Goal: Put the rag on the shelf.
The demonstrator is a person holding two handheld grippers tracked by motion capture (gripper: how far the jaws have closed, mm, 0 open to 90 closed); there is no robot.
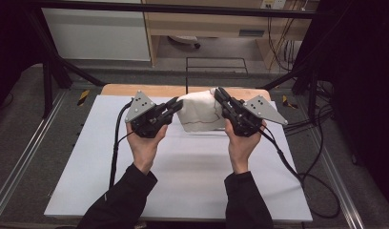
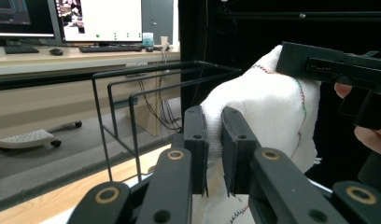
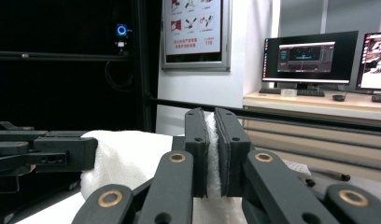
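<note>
We hold a white towel (image 1: 199,114) stretched between both grippers, above the far part of the table (image 1: 183,176).

Left gripper (image 1: 175,106) clenches its left edge, right gripper (image 1: 218,97) the right edge (both pinching cloth), so its long axis runs hand to hand. Behind it stands an empty wire rack (image 2: 132,98), equally near either hand.

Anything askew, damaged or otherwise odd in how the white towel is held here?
Nothing stands out. The white towel hangs bunched between the left gripper and right gripper, each pinching an edge; no tear shows.
</note>
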